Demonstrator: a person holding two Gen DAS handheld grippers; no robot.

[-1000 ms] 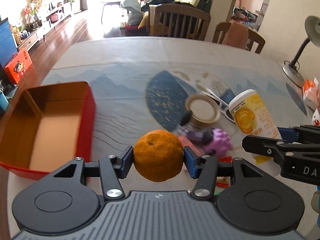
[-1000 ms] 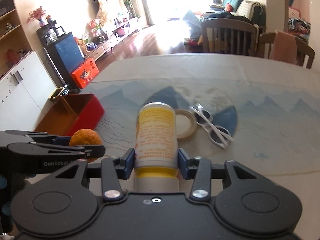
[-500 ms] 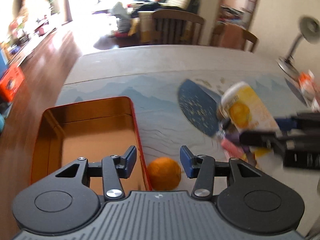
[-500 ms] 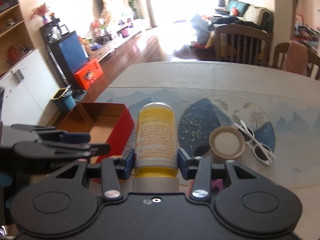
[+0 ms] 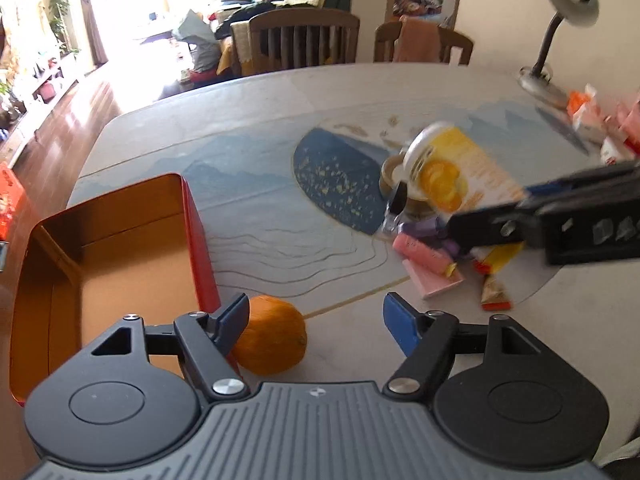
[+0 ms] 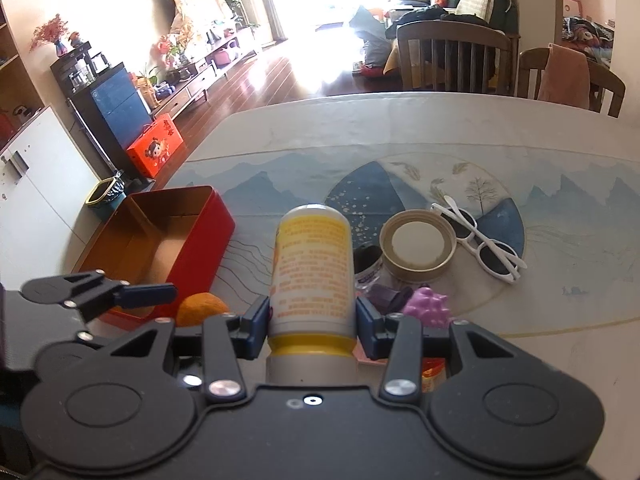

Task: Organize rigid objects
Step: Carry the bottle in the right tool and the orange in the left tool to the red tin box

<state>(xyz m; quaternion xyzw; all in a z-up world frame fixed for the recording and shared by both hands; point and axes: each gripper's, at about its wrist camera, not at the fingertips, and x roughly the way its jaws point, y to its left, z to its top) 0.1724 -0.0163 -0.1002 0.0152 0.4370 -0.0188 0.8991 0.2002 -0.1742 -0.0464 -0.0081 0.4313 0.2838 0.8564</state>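
An orange (image 5: 272, 336) lies on the table just outside the right wall of the open red tin (image 5: 192, 232). My left gripper (image 5: 316, 314) hangs above it with its jaws opening; the orange sits below the gap, close to the left finger, and no pad presses on it. My right gripper (image 6: 312, 320) is shut on a white and yellow bottle (image 6: 314, 264), held tilted above the clutter. In the right wrist view the orange (image 6: 200, 308) shows beside the tin (image 6: 208, 232), under the left gripper (image 6: 152, 290). The bottle (image 5: 444, 172) appears blurred in the left wrist view.
A tape roll (image 6: 418, 248), white sunglasses (image 6: 484, 248), a purple toy (image 6: 428, 304) and a small dark jar (image 6: 368, 264) lie right of the tin. A pink tube (image 5: 420, 250) and snack packets (image 5: 492, 292) lie nearby. A desk lamp (image 5: 548, 60) stands at the far right.
The left gripper carried the orange leftward toward the tin, let it go, and spread its jaws wider. The orange now rests on the table. The right gripper moved left with the bottle.
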